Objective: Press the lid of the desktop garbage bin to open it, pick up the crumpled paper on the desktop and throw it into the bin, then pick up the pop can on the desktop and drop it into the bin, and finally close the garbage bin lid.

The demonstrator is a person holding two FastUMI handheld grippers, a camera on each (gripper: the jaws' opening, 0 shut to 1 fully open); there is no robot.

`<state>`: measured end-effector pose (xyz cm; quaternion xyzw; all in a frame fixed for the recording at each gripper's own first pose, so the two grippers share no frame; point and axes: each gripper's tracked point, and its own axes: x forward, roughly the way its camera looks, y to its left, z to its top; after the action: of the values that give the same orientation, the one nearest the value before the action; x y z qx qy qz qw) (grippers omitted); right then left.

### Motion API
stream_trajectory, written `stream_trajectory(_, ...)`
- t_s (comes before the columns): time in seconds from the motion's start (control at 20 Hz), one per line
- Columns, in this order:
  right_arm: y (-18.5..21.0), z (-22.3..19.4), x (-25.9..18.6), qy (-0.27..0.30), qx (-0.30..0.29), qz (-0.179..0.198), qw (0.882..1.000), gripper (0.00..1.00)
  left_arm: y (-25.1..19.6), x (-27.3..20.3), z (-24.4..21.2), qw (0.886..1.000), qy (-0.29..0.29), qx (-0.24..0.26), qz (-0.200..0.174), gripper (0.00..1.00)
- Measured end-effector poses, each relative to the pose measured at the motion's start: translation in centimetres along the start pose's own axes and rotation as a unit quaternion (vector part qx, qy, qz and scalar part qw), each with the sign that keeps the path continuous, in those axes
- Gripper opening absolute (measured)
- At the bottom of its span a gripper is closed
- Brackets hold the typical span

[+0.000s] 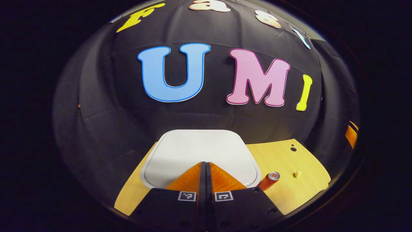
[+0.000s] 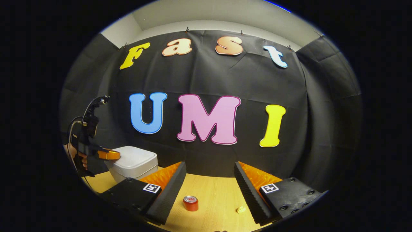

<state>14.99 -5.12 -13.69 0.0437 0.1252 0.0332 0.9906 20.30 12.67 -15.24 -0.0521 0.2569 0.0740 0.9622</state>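
The left gripper (image 1: 206, 167), fingers pressed together and empty, hangs directly above the closed bin lid (image 1: 199, 151), nearest for the press. The right gripper (image 2: 209, 180) is spread wide; can (image 2: 190, 203) and paper (image 2: 240, 210) lie on the bench (image 2: 219, 193) between its fingers.

White bin (image 2: 133, 162) shut; can (image 2: 190, 203) upright.

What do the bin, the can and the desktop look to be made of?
Bin: smooth matte white, probably plastic, with rounded moulded edges. Pop can: likely metal, with a shiny silvery top and glossy red side. Desktop: pale wood or wood-look laminate, showing faint grain.
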Motion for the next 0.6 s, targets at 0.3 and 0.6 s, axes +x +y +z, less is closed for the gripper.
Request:
stream_trajectory(0.3, -0.1, -0.7, 0.0, 0.011, 0.0, 0.001, 1.0, 0.96, -0.3, -0.6, 1.3, 0.999, -0.02, 0.04, 0.015, 0.06)
stream_trajectory(0.6, -1.0, 1.0, -0.3, -0.005, -0.017, -0.007, 1.0, 0.96, -1.4, -3.5, 7.6, 0.991, -0.119, 0.041, 0.045, 0.06)
